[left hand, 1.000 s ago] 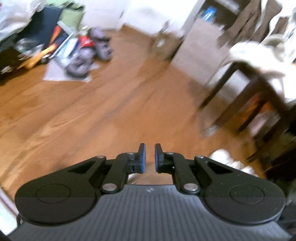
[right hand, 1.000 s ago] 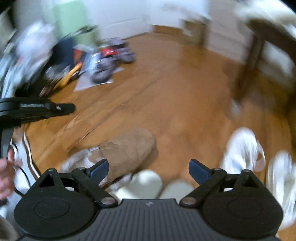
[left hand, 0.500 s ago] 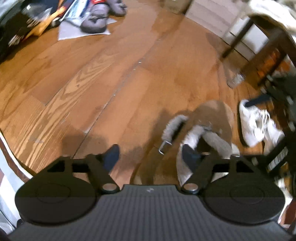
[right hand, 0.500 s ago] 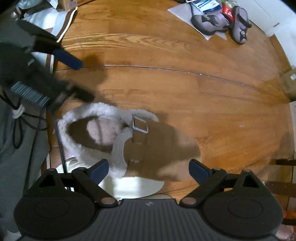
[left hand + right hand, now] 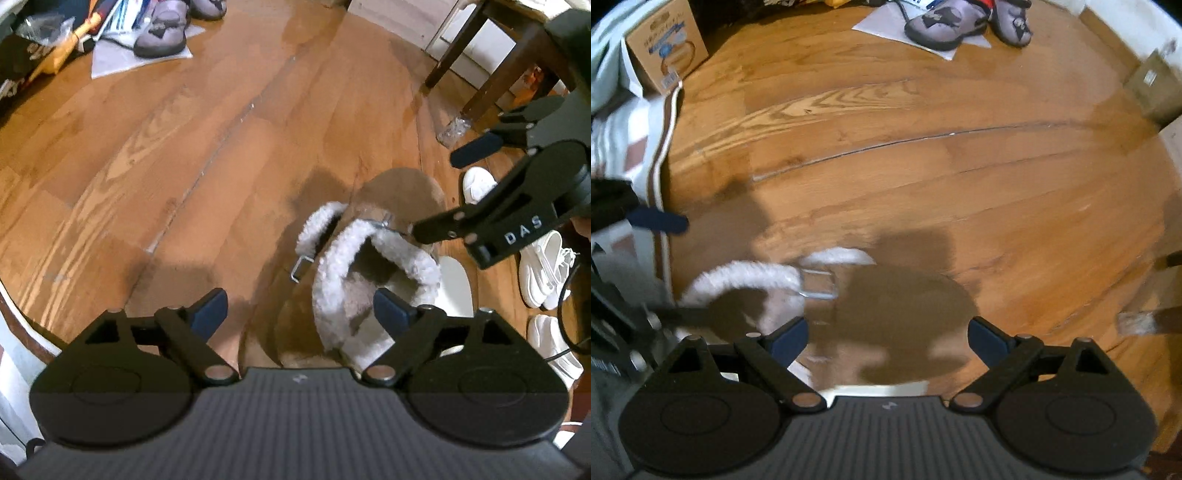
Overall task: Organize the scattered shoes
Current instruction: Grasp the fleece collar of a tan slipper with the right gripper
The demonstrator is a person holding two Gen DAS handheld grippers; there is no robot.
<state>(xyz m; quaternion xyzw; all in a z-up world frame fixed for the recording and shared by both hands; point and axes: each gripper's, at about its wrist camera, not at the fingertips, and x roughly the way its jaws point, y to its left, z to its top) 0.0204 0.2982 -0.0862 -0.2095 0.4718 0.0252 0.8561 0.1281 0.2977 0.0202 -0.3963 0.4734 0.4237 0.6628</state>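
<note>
Both grippers were down low over the tan fleece-lined slipper point(image 5: 373, 266), which sat on the wooden floor point(image 5: 177, 155) just ahead of them. The left gripper point(image 5: 301, 310) had its jaws spread wide, nothing between the pads; its right fingertip point(image 5: 391, 312) sat over the slipper's fleece collar, though contact was hard to call from that angle. The loose strap with its metal buckle point(image 5: 303, 264) flopped out to the slipper's left side.

The right gripper point(image 5: 888, 334) was wide open too and held nothing. In its own view the slipper point(image 5: 894, 314) was smeared by blur, its heel end cut off behind the gripper body, only the fleece rim and buckle readable. Seen from the left wrist camera, the right gripper point(image 5: 439, 192) reached in from the right edge, one finger crossing the slipper's toe; touching or just above, impossible to tell.

White sneakers point(image 5: 543, 273) lay just beyond the slipper, partly hidden by the right tool. Far across the floor, a pair of grey slippers point(image 5: 967, 22) rested on a sheet of paper, one clipped by the frame edge. A cardboard box point(image 5: 665, 51) stood at upper left.
</note>
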